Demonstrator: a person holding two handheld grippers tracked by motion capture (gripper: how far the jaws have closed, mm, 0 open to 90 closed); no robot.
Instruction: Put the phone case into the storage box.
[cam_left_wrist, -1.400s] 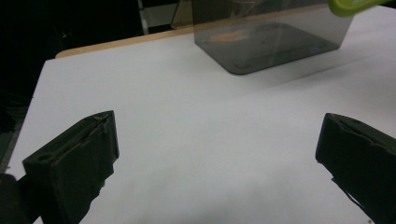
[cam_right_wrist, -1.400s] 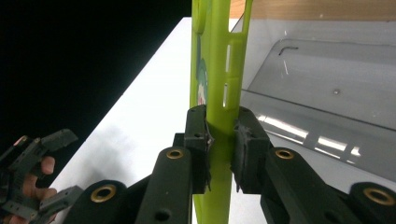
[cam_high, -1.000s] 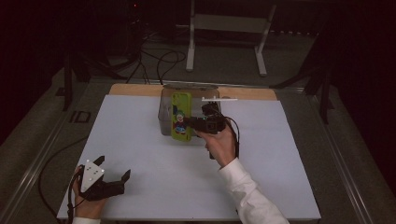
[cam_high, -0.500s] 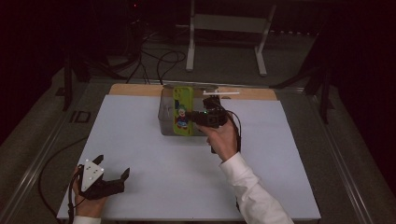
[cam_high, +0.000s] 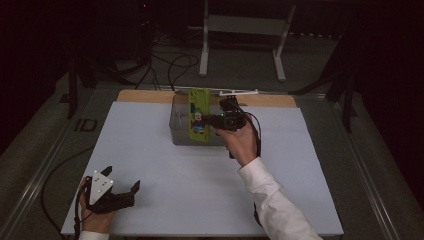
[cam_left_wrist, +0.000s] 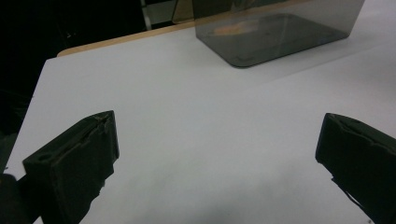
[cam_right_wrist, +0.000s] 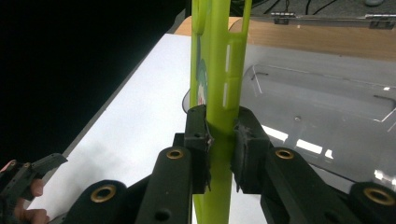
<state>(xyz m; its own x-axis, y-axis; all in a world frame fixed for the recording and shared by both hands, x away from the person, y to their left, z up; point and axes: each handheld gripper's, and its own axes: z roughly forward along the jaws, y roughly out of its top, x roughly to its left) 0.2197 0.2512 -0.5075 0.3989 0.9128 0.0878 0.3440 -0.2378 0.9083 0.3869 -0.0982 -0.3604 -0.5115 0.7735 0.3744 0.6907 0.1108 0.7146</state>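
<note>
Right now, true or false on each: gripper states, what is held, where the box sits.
1. The right gripper is shut on the green phone case. True.
2. The left gripper holds the case. False: its fingers stand wide open over bare white table.
3. The clear box sits at the table's far side. True.
4. The case lies flat on the table. False: it is held on edge above the box.
5. The left gripper touches the box. False: it is well apart, near the table's near edge.
</note>
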